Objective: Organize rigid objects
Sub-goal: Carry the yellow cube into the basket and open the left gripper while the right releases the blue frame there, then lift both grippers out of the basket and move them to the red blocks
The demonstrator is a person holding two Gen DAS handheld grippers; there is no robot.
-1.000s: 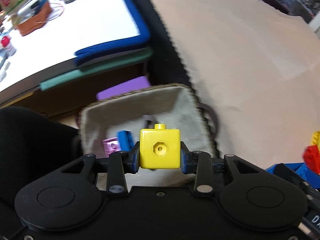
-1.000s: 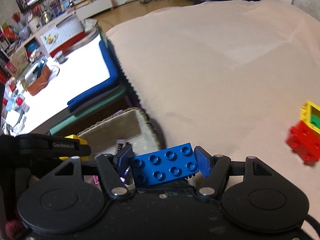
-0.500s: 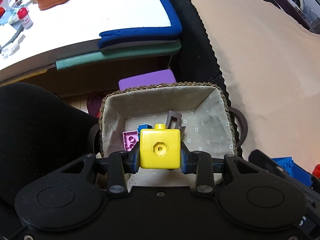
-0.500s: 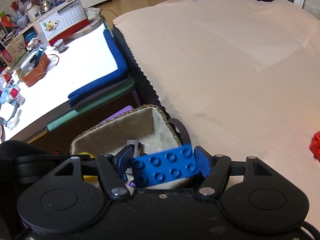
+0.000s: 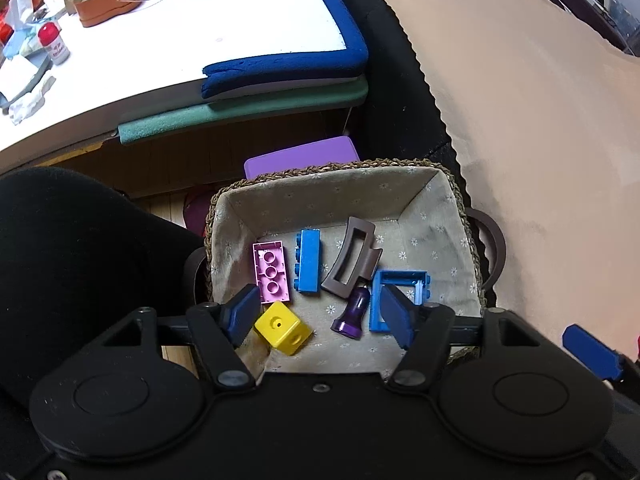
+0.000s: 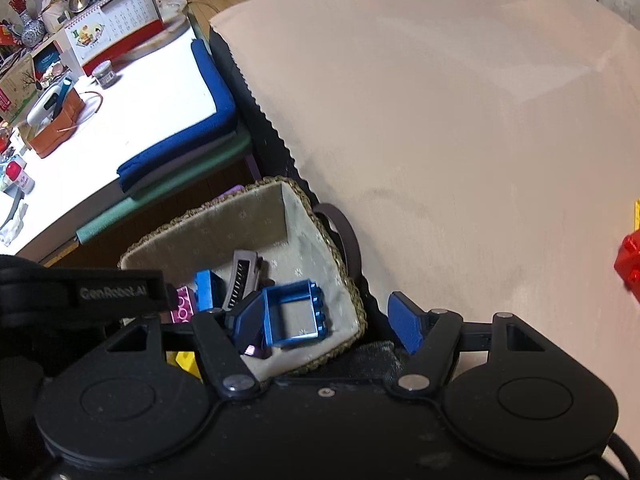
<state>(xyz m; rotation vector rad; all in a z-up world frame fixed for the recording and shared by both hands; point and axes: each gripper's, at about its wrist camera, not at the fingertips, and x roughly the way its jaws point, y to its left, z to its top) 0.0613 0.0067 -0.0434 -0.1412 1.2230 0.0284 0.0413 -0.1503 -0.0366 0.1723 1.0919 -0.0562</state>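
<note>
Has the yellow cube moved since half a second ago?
Yes. The yellow cube has dropped out of the open left gripper into the basket, beside the pink brick.

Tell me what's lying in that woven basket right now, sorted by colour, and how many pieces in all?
In the basket:
Blue: 2, a brick on its side and an open frame piece
Pink: 1, a brick lying studs down
Yellow: 1, a cube
Brown: 1, a hair clip
Purple: 1, a small plug-like piece
Total: 6
</note>
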